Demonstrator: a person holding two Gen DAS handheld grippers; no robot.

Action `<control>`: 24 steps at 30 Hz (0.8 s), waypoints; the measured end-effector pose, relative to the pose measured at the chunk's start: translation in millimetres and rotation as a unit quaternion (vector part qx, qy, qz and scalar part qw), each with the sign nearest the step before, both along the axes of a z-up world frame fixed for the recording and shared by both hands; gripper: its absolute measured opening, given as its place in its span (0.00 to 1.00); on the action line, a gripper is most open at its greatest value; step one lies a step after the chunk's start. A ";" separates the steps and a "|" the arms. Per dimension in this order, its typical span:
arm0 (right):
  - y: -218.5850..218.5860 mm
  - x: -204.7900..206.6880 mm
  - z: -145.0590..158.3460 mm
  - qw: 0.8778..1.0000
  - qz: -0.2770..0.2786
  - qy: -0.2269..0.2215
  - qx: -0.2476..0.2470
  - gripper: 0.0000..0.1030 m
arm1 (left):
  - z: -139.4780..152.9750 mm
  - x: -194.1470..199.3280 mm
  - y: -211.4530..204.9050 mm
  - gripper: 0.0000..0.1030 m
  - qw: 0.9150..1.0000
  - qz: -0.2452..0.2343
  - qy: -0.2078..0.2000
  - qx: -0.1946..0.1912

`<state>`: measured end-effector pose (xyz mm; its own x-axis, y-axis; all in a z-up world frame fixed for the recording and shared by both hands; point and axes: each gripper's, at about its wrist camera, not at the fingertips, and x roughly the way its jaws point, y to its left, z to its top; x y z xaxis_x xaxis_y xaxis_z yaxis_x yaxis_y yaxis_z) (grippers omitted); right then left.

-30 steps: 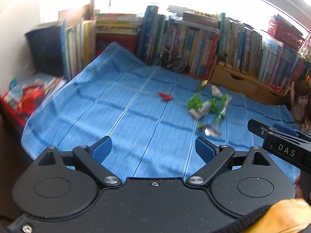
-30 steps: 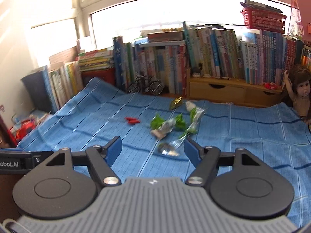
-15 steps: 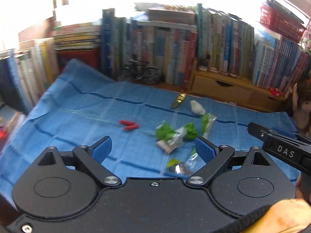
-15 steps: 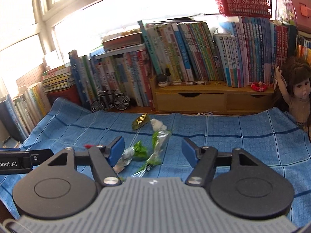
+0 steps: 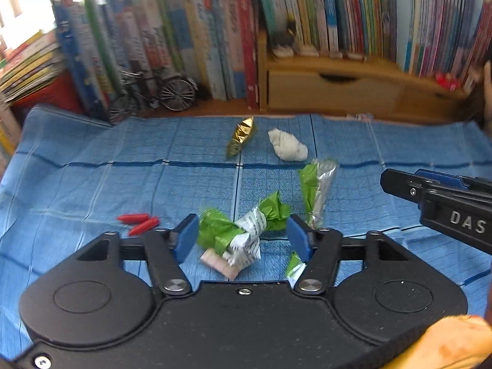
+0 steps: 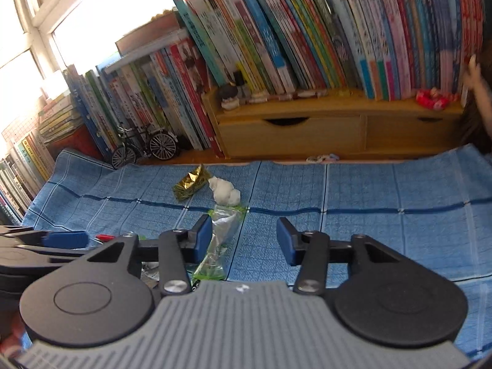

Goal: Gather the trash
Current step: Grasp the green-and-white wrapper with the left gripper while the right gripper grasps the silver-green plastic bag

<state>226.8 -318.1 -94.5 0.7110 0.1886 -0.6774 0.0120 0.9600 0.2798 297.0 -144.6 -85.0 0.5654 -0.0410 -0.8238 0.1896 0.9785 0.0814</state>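
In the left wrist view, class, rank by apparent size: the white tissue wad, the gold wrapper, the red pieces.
1. White tissue wad and gold wrapper: too alike to rank.
2. Red pieces, smallest, though nearer the camera.

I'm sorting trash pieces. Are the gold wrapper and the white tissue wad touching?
Apart. The left wrist view shows a strip of blue cloth between the gold wrapper and the white tissue wad.

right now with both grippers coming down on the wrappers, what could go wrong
The left gripper, jaws just closing, straddles the crumpled green wrapper; a loose pinch could drop the pink scrap under it. The right gripper, also closing, has the clear wrapper beside one finger and may miss. Both grippers sit close and could collide.
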 end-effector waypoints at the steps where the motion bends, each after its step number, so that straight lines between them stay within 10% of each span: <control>1: -1.7 3.1 -5.5 1.000 -0.002 0.006 0.008 0.52 | -6.2 5.7 -2.1 0.53 1.000 -0.005 0.002 0.005; 18: -0.8 30.2 -66.2 0.994 -0.032 0.062 0.078 0.52 | -71.6 44.7 -21.9 0.50 0.994 -0.084 0.046 0.053; 24: 5.2 34.4 -71.1 0.994 -0.031 0.068 0.083 0.52 | -62.4 40.5 -21.1 0.22 0.994 -0.080 0.026 0.062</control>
